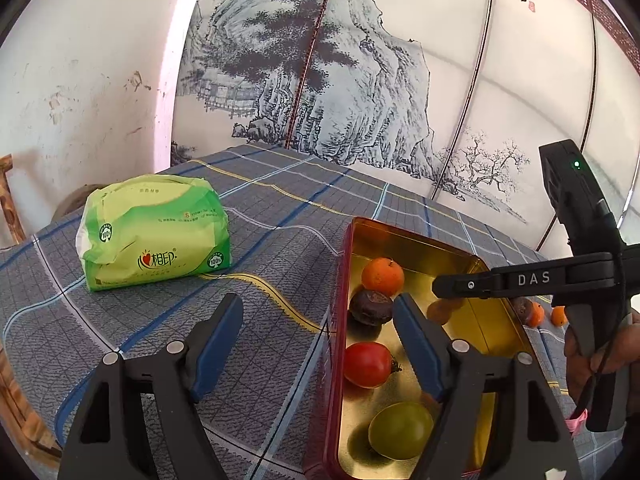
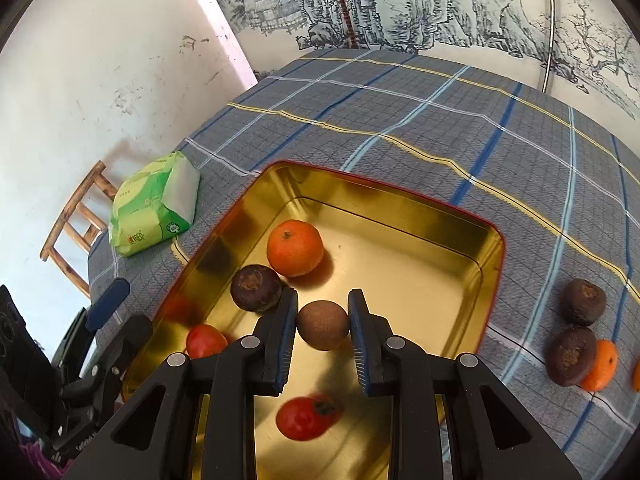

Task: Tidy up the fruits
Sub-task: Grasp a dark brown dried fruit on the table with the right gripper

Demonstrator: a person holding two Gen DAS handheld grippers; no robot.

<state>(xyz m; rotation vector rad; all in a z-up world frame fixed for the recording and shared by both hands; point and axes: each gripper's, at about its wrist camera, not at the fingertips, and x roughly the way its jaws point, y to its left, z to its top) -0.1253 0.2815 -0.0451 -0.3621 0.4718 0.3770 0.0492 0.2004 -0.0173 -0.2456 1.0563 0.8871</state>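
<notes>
A gold tin tray with a red rim (image 2: 400, 208) (image 1: 404, 240) lies on the plaid cloth. In it lie an orange (image 2: 295, 247) (image 1: 383, 276), a dark brown fruit (image 2: 256, 288) (image 1: 370, 307), a red tomato (image 2: 308, 417) (image 1: 367, 364) and a green fruit (image 1: 400, 430). My right gripper (image 2: 323, 330) is shut on a round brown fruit (image 2: 322, 325) and holds it above the tray. Its body shows in the left wrist view (image 1: 576, 276). My left gripper (image 1: 320, 312) is open and empty over the tray's left rim.
Two dark brown fruits (image 2: 584, 302) (image 2: 570, 356) and an orange (image 2: 600, 365) lie on the cloth right of the tray. A green tissue pack (image 1: 156, 232) (image 2: 154, 208) lies to the left. A wooden chair (image 2: 76, 220) stands beyond the table edge. A painted screen stands behind.
</notes>
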